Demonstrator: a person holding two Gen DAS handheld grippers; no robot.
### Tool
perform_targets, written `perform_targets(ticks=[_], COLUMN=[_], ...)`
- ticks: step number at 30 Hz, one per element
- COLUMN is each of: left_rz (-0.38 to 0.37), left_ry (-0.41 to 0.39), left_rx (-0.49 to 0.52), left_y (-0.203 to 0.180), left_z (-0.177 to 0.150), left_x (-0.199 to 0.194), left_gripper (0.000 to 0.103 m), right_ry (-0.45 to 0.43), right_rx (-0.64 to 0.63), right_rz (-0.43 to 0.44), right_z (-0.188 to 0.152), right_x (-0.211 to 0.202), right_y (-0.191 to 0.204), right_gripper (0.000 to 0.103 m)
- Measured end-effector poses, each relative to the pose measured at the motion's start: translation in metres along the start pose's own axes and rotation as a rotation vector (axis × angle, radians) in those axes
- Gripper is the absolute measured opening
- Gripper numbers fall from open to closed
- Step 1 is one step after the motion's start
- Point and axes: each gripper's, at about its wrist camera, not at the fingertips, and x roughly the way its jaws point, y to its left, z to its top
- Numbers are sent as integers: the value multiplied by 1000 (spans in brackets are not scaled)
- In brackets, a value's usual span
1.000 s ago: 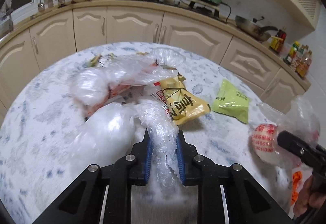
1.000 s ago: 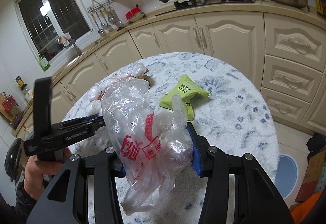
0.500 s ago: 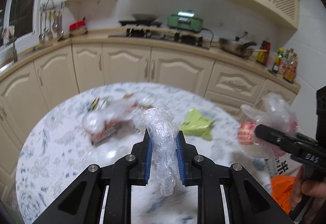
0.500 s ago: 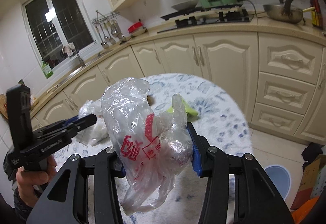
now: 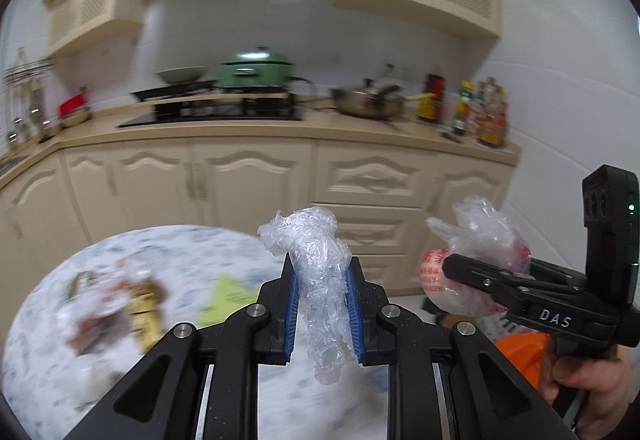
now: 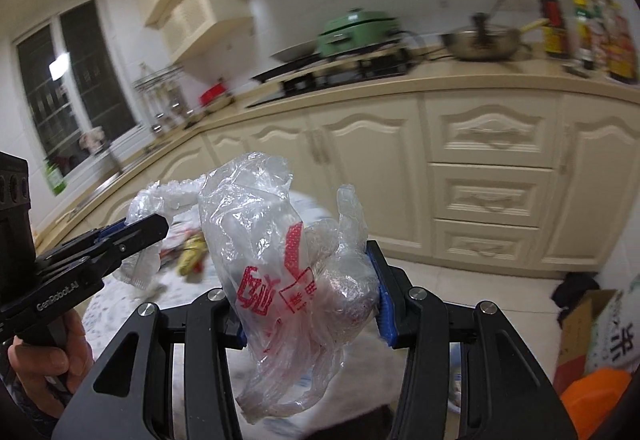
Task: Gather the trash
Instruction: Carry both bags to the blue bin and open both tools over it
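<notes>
Plastic, thin and crumpled: the left gripper [image 5: 322, 314] pinches a twisted clear wrap [image 5: 318, 280] at its waist, the right gripper [image 6: 308, 306] clamps a red-printed bag [image 6: 280, 260] holding a foil lump. Both look light, limp and slippery, so bunched folds grip best. Below the right gripper, an orange container [image 6: 592, 400] shows; contents unseen.

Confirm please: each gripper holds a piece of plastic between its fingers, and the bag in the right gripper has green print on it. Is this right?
Not quite. The print on the plastic bag in the right gripper is red, as the right wrist view shows. The rest is right: the left gripper holds crumpled clear plastic.
</notes>
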Motion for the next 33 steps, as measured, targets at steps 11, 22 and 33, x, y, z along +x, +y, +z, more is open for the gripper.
perform_targets(ticks=[11, 22, 33], left_rz=[-196, -286, -231], left_ry=[172, 452, 565], left_rx=[72, 119, 169], left_y=[-89, -147, -188], left_z=[10, 16, 27], left_x=[118, 266, 359], left_gripper=[18, 18, 73], right_ry=[33, 207, 289], right_rx=[166, 363, 509], right_rz=[-238, -325, -328], right_z=[-23, -86, -122], right_x=[-26, 23, 75], right_y=[-135, -254, -307], right_gripper=[47, 47, 94])
